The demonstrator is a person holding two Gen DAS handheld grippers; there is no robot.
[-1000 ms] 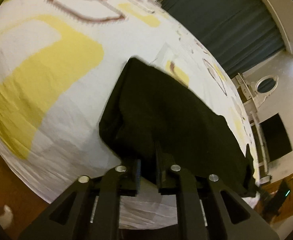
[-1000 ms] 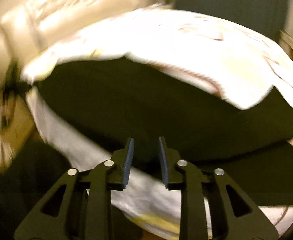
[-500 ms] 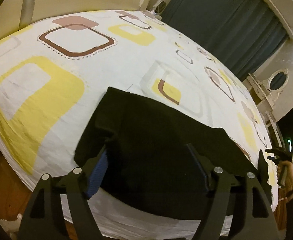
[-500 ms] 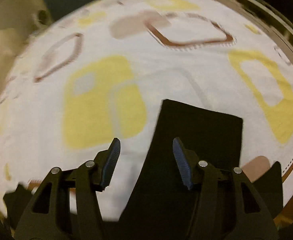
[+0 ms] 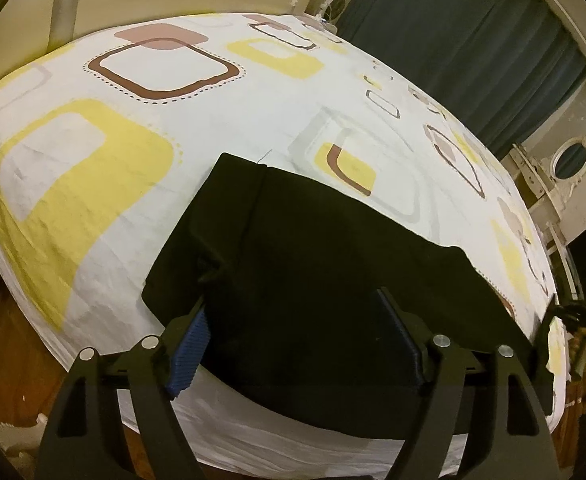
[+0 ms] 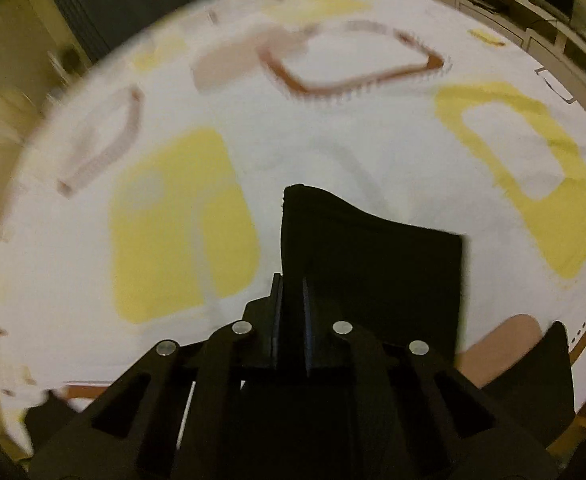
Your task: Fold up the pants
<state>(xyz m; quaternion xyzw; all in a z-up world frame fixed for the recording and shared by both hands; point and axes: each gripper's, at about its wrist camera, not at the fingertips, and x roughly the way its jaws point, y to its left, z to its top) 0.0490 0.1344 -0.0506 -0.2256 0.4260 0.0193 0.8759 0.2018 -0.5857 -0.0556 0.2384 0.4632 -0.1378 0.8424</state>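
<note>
Both tools matter now: my left tool [image 5: 293, 344] hangs spread wide over the black pants [image 5: 313, 264], gripping nothing, while my right tool [image 6: 291, 312] is pressed together on an edge of them. The pants lie folded on the bed [image 5: 173, 128], near its front edge. I think that pulling with one pinch only can drag the layers askew. Only the left view shows the whole fold; only the right view, blurred, shows the raised edge.
</note>
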